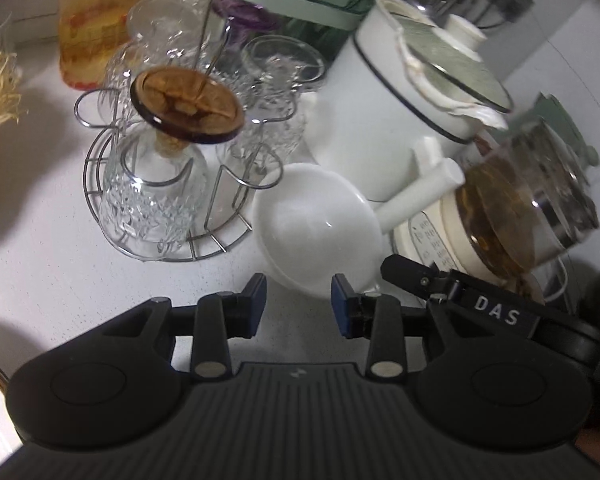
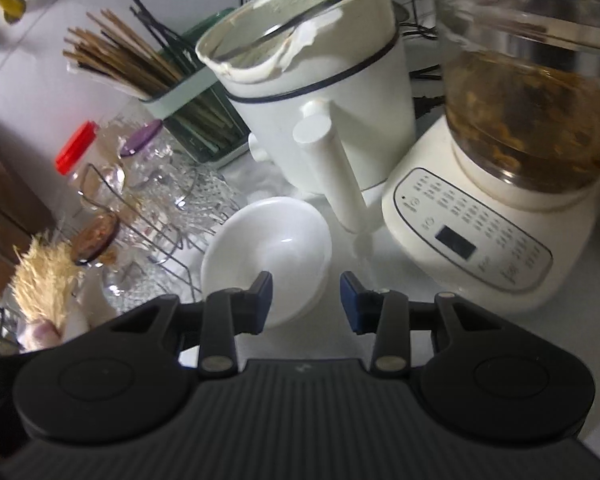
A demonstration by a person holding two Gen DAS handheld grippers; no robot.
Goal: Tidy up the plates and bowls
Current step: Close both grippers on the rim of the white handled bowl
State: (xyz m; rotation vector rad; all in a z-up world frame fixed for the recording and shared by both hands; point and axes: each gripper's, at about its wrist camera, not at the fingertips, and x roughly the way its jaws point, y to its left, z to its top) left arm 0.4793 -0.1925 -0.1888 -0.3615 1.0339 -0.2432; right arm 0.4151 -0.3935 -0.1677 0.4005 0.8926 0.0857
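A white bowl (image 1: 316,224) stands on the white counter between a wire glass rack and a white pot. It also shows in the right wrist view (image 2: 268,252). My left gripper (image 1: 299,304) is open and empty, just in front of the bowl's near rim. My right gripper (image 2: 306,300) is open and empty, its left finger over the bowl's near right rim. The right gripper's finger also shows in the left wrist view (image 1: 412,276), right of the bowl.
A wire rack (image 1: 156,200) holds upturned glasses left of the bowl. A white pot with a glass lid (image 2: 312,92) and long handle stands behind it. A white kettle base with a glass jug (image 2: 480,216) is to the right. A chopstick holder (image 2: 188,96) and red-lidded jar (image 1: 88,24) stand at the back.
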